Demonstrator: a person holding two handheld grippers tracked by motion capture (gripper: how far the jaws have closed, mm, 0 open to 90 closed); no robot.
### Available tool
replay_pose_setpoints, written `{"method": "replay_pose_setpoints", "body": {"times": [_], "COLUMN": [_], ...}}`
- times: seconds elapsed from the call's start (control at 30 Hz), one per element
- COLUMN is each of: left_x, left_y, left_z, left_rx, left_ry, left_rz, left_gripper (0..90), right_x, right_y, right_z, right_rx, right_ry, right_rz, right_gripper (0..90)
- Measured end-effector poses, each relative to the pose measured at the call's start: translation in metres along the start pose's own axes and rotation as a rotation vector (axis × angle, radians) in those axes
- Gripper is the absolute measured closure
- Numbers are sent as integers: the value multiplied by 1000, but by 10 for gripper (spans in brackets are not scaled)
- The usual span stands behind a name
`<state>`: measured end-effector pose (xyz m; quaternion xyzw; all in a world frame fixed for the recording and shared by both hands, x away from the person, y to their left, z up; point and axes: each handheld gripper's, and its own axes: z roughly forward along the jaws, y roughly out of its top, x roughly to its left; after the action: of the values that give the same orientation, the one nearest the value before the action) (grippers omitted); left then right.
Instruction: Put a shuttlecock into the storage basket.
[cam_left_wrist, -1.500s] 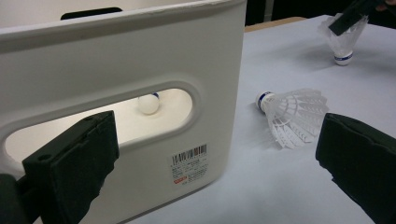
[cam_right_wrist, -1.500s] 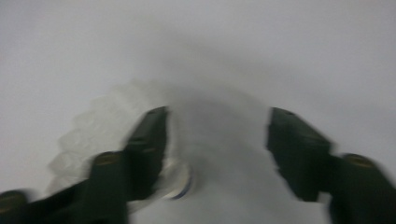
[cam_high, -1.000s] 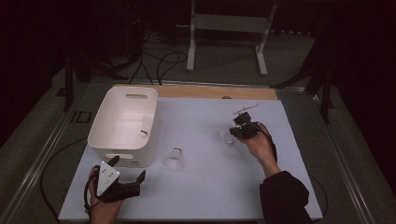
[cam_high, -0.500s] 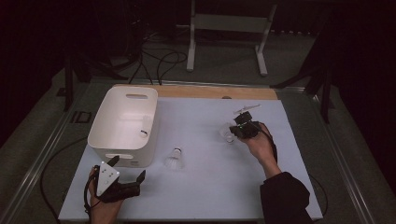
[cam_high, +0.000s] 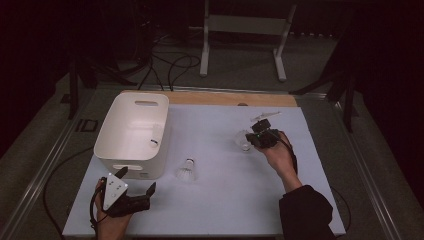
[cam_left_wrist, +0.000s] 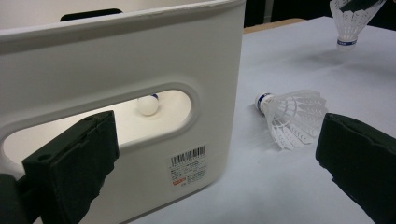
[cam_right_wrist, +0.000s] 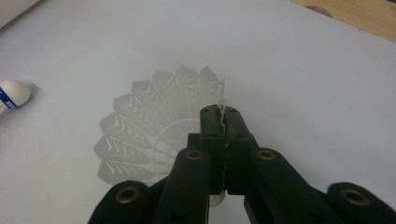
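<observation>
One shuttlecock (cam_right_wrist: 154, 121) sits pinched by its feathers in our right hand-held gripper (cam_right_wrist: 222, 116). Our left hand-held gripper (cam_left_wrist: 215, 158) gapes empty; ahead of it stands a white bin (cam_left_wrist: 140, 56).

A white bin (cam_high: 131, 132) sits on the table (cam_high: 225, 200); cables (cam_high: 170, 65) trail across the floor.

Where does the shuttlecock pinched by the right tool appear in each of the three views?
High view: the held shuttlecock sits right of centre, at the right tool.
Left gripper view: top right corner, cork end down.
Right gripper view: centre, skirt edge pinched between the closed jaws.
Shared landmark: the shuttlecock lying on the table, its cork at the left edge of the right gripper view.
</observation>
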<state>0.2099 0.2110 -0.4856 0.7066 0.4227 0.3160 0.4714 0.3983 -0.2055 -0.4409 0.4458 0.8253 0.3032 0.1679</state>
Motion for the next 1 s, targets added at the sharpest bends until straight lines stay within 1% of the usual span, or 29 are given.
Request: {"method": "replay_pose_setpoints", "body": {"times": [0.03, 0.17, 0.5, 1.0], "left_x": [0, 0, 0, 0], "left_y": [0, 0, 0, 0], "left_z": [0, 0, 0, 0], "left_rx": [-1, 0, -2, -2], "left_ry": [0, 0, 2, 3], "left_rz": [0, -1, -2, -4], "left_gripper": [0, 0, 0, 0], "right_x": [1, 1, 3, 9], "right_y": [0, 1, 9, 13], "right_z": [-1, -3, -15, -20], "right_rx": [-4, -10, -38, -54], "right_ry": [-1, 1, -2, 5], "right_rz": [9, 1, -12, -19], "right_gripper": [893, 892, 893, 892]}}
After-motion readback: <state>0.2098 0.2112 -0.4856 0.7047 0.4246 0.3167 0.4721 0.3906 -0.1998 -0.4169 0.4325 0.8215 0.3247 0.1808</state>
